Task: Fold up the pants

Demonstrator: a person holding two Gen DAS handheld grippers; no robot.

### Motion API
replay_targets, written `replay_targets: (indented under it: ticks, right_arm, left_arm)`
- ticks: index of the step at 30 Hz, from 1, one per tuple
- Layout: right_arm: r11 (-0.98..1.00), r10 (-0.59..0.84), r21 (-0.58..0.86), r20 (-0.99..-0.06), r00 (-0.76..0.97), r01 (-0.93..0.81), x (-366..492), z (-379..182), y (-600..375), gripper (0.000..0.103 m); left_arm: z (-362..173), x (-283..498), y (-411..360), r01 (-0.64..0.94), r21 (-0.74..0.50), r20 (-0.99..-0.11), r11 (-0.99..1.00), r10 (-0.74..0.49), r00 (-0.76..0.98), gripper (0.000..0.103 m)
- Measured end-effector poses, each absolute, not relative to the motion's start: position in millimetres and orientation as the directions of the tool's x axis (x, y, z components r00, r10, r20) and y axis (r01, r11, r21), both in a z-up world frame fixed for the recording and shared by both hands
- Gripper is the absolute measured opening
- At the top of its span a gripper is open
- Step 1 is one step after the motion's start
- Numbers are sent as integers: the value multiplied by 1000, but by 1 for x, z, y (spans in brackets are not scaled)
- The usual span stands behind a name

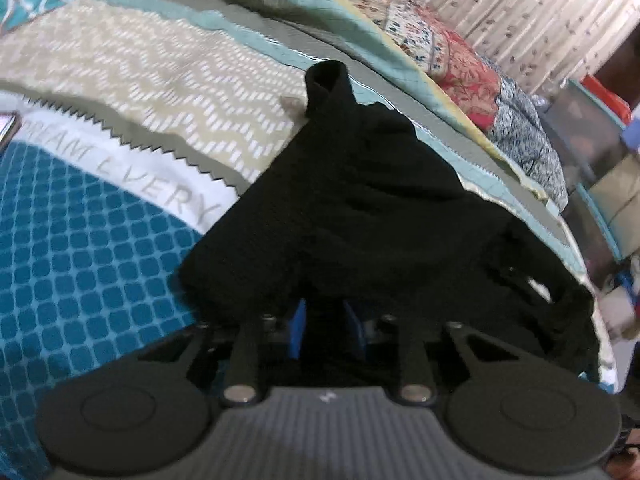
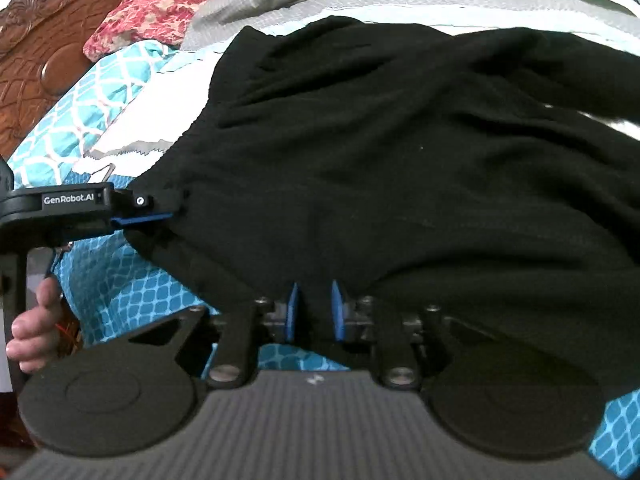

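The black pants (image 1: 360,200) lie bunched on a bed and fill most of the right wrist view (image 2: 400,152). My left gripper (image 1: 325,320) is shut on an edge of the pants, its blue pads pressed into the black cloth. It also shows from the side in the right wrist view (image 2: 176,210), clamped on the pants' left edge. My right gripper (image 2: 314,308) is shut on the near edge of the pants, with cloth between its blue pads (image 2: 293,312).
The bed has a teal patterned cover (image 1: 72,248), a beige zigzag pillow (image 1: 160,80) and a floral quilt (image 1: 440,40). A carved wooden headboard (image 2: 36,40) stands at the left. Curtains (image 1: 520,0) and storage boxes (image 1: 600,128) are at the right.
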State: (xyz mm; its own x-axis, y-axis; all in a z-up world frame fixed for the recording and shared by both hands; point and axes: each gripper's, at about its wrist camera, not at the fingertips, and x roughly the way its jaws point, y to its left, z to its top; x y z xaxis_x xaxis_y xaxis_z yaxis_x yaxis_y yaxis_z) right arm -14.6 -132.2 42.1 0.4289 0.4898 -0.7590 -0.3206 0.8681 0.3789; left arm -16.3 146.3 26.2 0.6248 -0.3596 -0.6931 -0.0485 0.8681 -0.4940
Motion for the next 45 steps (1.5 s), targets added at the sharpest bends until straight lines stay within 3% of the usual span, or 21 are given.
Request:
replay_targets:
  ticks: [10, 16, 21, 35, 45]
  right_arm:
    - [850, 526, 457, -734, 429, -261, -13, 36, -143, 21]
    - [848, 531, 464, -729, 432, -258, -15, 34, -146, 21]
    - [841, 540, 479, -724, 429, -251, -12, 32, -151, 21]
    - [822, 566, 521, -703, 431, -229, -11, 35, -168, 21]
    - [874, 453, 469, -690, 564, -129, -13, 54, -221, 30]
  left_arm:
    - [53, 0, 130, 48, -516, -600, 855, -401, 692, 28]
    - [24, 20, 123, 4, -496, -655, 868, -378, 654, 27]
    - [12, 14, 127, 18, -496, -637, 868, -378, 672, 22]
    - [12, 16, 124, 9, -486, -645, 874, -365, 671, 21]
    - [11, 18, 122, 2, -473, -653, 881, -351, 671, 21]
